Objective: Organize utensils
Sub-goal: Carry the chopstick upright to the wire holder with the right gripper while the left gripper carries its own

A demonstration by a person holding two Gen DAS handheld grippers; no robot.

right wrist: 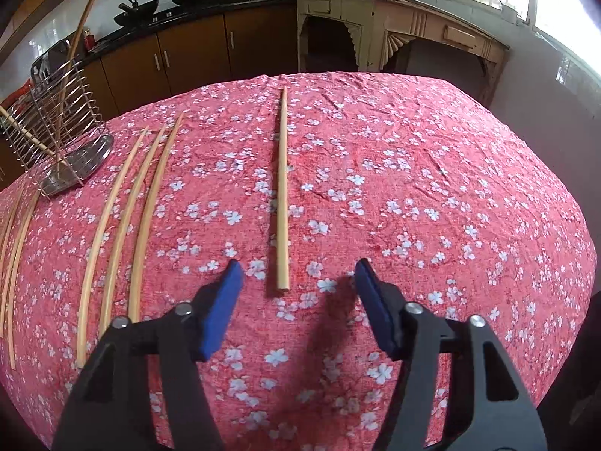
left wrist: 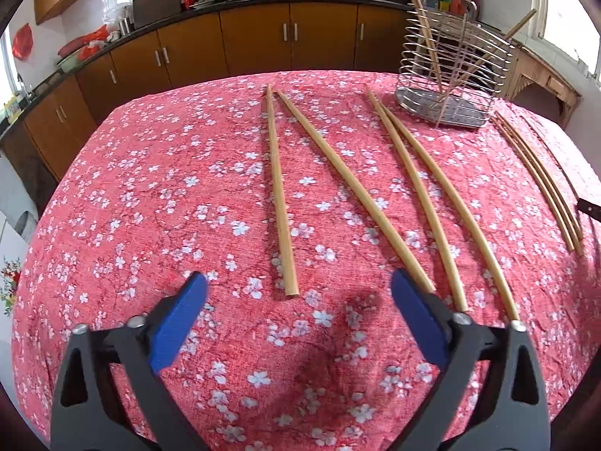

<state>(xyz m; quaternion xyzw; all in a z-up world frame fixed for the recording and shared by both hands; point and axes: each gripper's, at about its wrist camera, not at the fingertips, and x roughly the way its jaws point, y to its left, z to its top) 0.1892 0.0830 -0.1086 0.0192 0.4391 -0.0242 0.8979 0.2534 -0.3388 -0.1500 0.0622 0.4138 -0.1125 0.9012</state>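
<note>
Several bamboo chopsticks lie on the red floral tablecloth. In the left wrist view one chopstick (left wrist: 278,191) lies straight ahead of my open, empty left gripper (left wrist: 298,285), its near end just beyond the fingertips; more chopsticks (left wrist: 424,203) lie to its right. A wire utensil holder (left wrist: 450,75) at the far right holds two chopsticks. In the right wrist view my right gripper (right wrist: 296,274) is open and empty, with a single chopstick (right wrist: 282,188) ahead between the fingertips. Three chopsticks (right wrist: 127,218) lie to its left, and the holder (right wrist: 64,131) stands far left.
The red tablecloth (left wrist: 150,206) covers the whole table, and its edges drop off at the left and far side. Brown kitchen cabinets (left wrist: 255,37) run behind the table. A pale wooden side table (right wrist: 394,34) stands beyond the far right edge.
</note>
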